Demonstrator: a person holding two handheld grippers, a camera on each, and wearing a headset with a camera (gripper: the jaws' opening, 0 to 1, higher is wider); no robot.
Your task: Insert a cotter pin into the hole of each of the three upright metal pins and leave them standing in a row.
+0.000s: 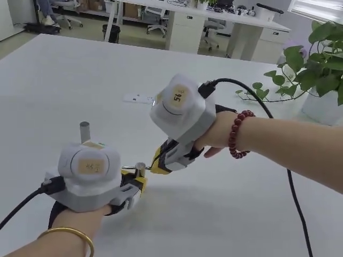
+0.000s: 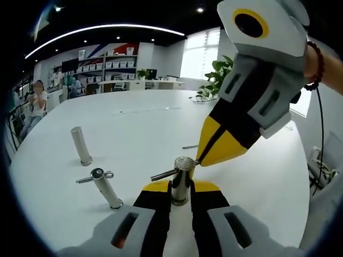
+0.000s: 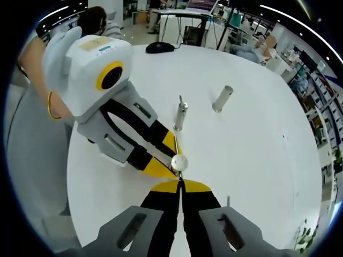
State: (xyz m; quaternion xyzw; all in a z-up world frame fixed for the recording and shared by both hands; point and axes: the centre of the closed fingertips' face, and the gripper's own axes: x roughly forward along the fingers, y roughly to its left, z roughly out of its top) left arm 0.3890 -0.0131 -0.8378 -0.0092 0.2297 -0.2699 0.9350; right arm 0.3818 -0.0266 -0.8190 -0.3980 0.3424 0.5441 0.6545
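While the left gripper (image 2: 181,188) clamps the foot of an upright pin (image 2: 183,167) on the table (image 2: 134,126), the right gripper (image 3: 180,184) is pinched tight on a cotter (image 2: 163,174) that passes through the hole near the pin's head. Nearby to the left stands a second pin (image 2: 105,188) with a second cotter (image 2: 86,179) through it. Farther off is a bare third pin (image 2: 81,145). A loose cotter (image 2: 190,146) lies on the table behind.

The left gripper (image 1: 140,181) at lower left and the right gripper (image 1: 156,162) at centre both had pale grey bodies, black jaws and yellow tips. The metal pin (image 2: 182,179) and cotter pin (image 2: 163,174) were silver-grey against the white table (image 1: 64,69). At right, the bead bracelet (image 1: 238,134) was dark red, the cable (image 1: 293,193) black and the plant leaves (image 1: 316,59) green.
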